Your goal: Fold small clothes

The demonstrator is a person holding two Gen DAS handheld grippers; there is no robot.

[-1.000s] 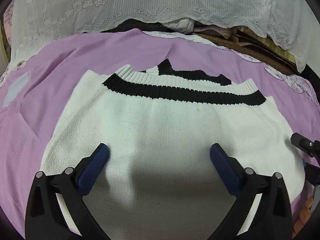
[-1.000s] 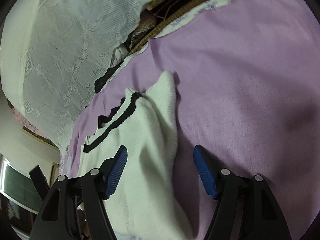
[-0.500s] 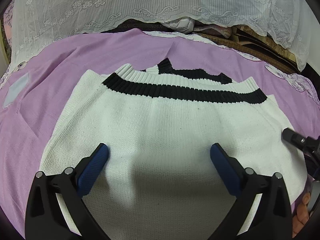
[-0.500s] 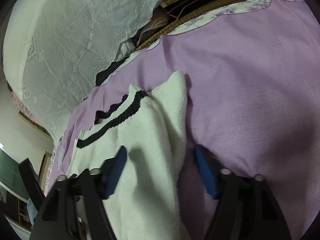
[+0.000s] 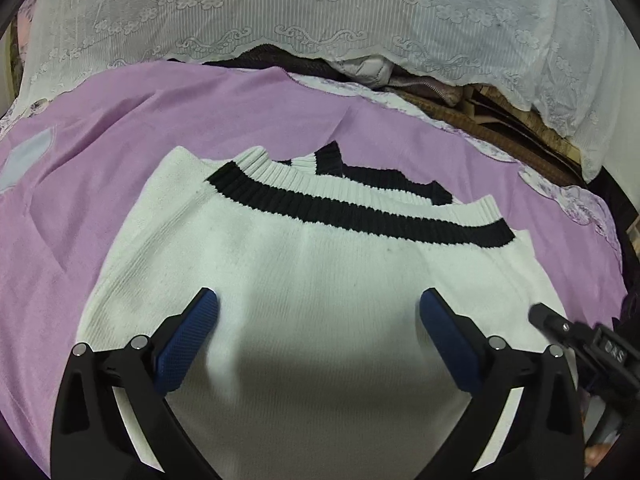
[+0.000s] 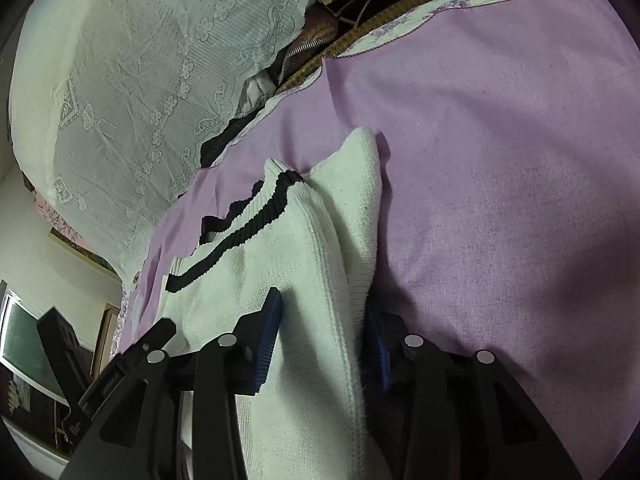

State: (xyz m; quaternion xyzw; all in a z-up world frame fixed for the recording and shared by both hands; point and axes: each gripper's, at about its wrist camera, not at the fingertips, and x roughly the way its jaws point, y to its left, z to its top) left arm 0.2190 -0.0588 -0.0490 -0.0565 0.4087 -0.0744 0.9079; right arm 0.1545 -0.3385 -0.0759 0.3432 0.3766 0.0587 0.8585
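Note:
A white knit sweater (image 5: 320, 264) with a black stripe at its ribbed hem lies folded on a purple sheet (image 5: 120, 128). My left gripper (image 5: 318, 316) is open, its blue pads spread wide over the near part of the sweater. My right gripper (image 6: 326, 332) has closed in on the sweater's right folded edge (image 6: 316, 280), with thick white knit pinched between its blue pads. Part of the right gripper shows at the right edge of the left wrist view (image 5: 580, 344).
A white lace cover (image 5: 320, 20) drapes over things behind the sheet. Dark clothes and a brown mat (image 5: 500, 120) show under its hem. A pale patch (image 5: 28, 152) sits on the sheet at far left.
My right gripper has moved forward onto the sweater's right edge and its pads have closed from wide apart onto the knit. My left gripper has stayed open in place.

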